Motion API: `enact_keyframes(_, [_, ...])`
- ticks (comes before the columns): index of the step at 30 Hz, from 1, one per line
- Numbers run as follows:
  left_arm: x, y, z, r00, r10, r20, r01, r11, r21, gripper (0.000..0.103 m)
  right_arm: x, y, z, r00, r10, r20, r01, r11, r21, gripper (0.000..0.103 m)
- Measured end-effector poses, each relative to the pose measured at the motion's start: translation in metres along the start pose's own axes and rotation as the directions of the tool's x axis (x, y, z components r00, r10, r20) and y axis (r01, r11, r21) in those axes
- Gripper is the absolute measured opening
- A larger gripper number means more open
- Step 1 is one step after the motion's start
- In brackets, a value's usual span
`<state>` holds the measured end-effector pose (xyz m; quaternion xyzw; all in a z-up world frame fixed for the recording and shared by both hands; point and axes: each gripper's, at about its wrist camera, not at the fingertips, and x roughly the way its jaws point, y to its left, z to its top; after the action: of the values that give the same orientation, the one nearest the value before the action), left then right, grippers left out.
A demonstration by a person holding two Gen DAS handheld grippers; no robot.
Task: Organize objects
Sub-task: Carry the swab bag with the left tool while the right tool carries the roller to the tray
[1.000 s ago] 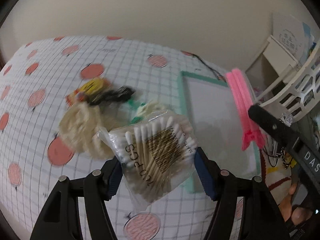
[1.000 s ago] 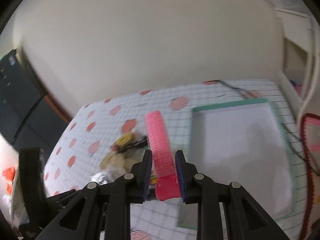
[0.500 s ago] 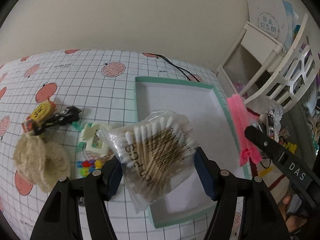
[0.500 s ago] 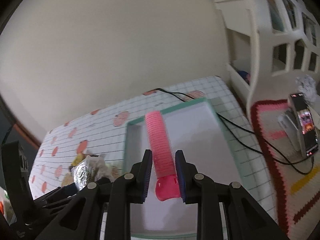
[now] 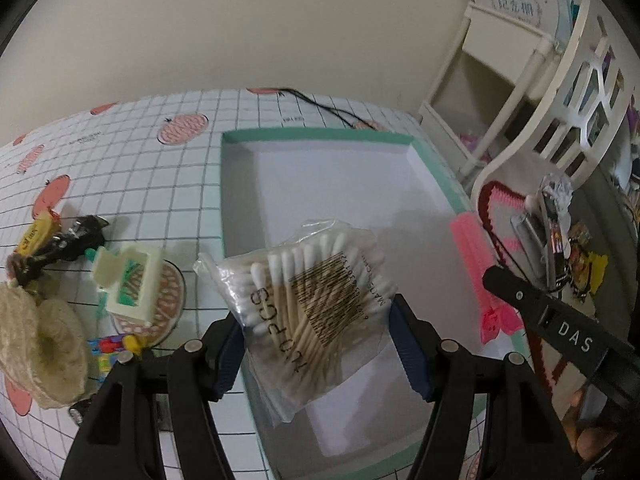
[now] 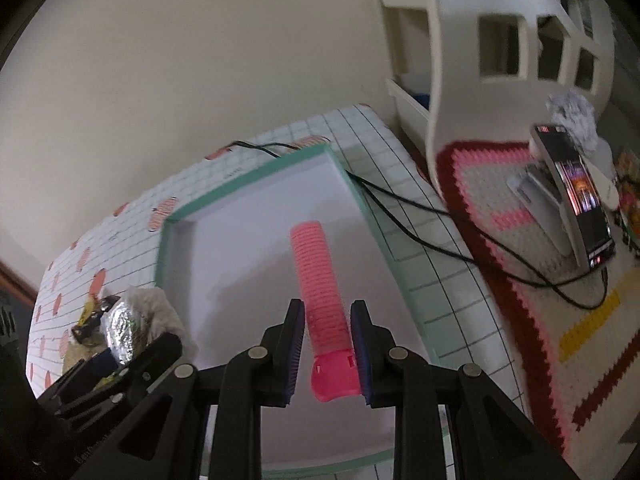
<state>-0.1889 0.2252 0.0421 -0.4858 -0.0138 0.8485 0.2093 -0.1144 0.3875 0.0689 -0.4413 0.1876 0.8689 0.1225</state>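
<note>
My left gripper (image 5: 316, 336) is shut on a clear bag of cotton swabs (image 5: 308, 304), held above the near left part of the green-rimmed white tray (image 5: 320, 136). A pink ribbed hair roller (image 6: 320, 292) stands between the pads of my right gripper (image 6: 329, 350), which is shut on it over the tray (image 6: 248, 184). In the left wrist view the pink roller (image 5: 478, 264) and the right gripper's black body (image 5: 560, 328) show at the tray's right rim. The left gripper's black frame (image 6: 112, 376) shows at the lower left of the right wrist view.
Left of the tray on the grid-and-peach cloth lie a twine ball (image 5: 36, 344), a cream clip box (image 5: 128, 280), a black clip (image 5: 68, 244), a yellow sweet (image 5: 34, 232) and coloured beads (image 5: 112, 346). A black cable (image 6: 420, 216), a phone on a stand (image 6: 576, 196) and a white shelf (image 6: 512, 32) lie right.
Both grippers moved right and down from above the loose items to above the tray, each keeping its hold. The tray now fills the middle of both views.
</note>
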Motion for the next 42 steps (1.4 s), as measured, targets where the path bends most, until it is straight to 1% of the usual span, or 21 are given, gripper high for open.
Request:
enact_keyframes(4, [0.010, -0.004, -0.003, 1.000, 0.002, -0.010, -0.002, 0.999, 0.039, 0.069, 0.008, -0.006, -0.001, 1.000, -0.021, -0.006, 0.021, 1.000, 0.018, 0.026])
enact_keyframes(7, [0.016, -0.004, -0.005, 1.000, -0.007, -0.027, 0.008, 0.999, 0.034, 0.069, 0.014, -0.009, -0.002, 0.999, -0.038, -0.020, 0.039, 0.999, 0.025, 0.026])
enact_keyframes(11, [0.022, -0.003, -0.006, 0.999, 0.005, -0.043, -0.003, 0.999, 0.043, 0.069, 0.022, -0.010, -0.004, 0.998, -0.045, -0.033, 0.045, 0.999, 0.027, 0.026])
enact_keyframes(15, [0.027, -0.004, -0.008, 0.998, 0.003, -0.056, -0.001, 0.999, 0.046, 0.069, 0.029, -0.011, -0.006, 0.998, -0.049, -0.049, 0.050, 0.998, 0.026, 0.026])
enact_keyframes(20, [0.028, -0.010, -0.012, 0.998, 0.032, -0.055, -0.028, 0.996, 0.085, 0.069, 0.031, -0.011, -0.007, 0.998, -0.055, -0.043, 0.055, 0.998, 0.015, 0.026])
enact_keyframes(30, [0.024, -0.005, -0.005, 0.996, 0.002, -0.093, 0.002, 0.999, 0.048, 0.069, 0.031, -0.006, -0.006, 0.997, -0.059, -0.057, 0.059, 0.998, 0.001, 0.027])
enact_keyframes(35, [0.016, -0.008, 0.000, 0.995, -0.009, -0.095, 0.014, 0.999, 0.043, 0.070, 0.033, -0.001, -0.005, 0.997, -0.051, -0.066, 0.050, 0.998, -0.024, 0.027])
enact_keyframes(37, [0.014, -0.008, 0.001, 0.995, -0.012, -0.094, 0.016, 0.999, 0.041, 0.071, 0.031, 0.003, -0.005, 0.996, -0.060, -0.062, 0.057, 0.997, -0.046, 0.027])
enact_keyframes(40, [0.009, -0.008, 0.002, 0.996, -0.016, -0.084, 0.018, 1.000, 0.026, 0.072, 0.027, 0.004, -0.003, 0.997, -0.065, -0.050, 0.062, 0.997, -0.055, 0.029])
enact_keyframes(42, [0.007, -0.008, 0.003, 0.997, -0.016, -0.080, 0.018, 1.000, 0.019, 0.081, 0.026, 0.003, -0.002, 0.997, -0.059, -0.049, 0.057, 0.997, -0.047, 0.035])
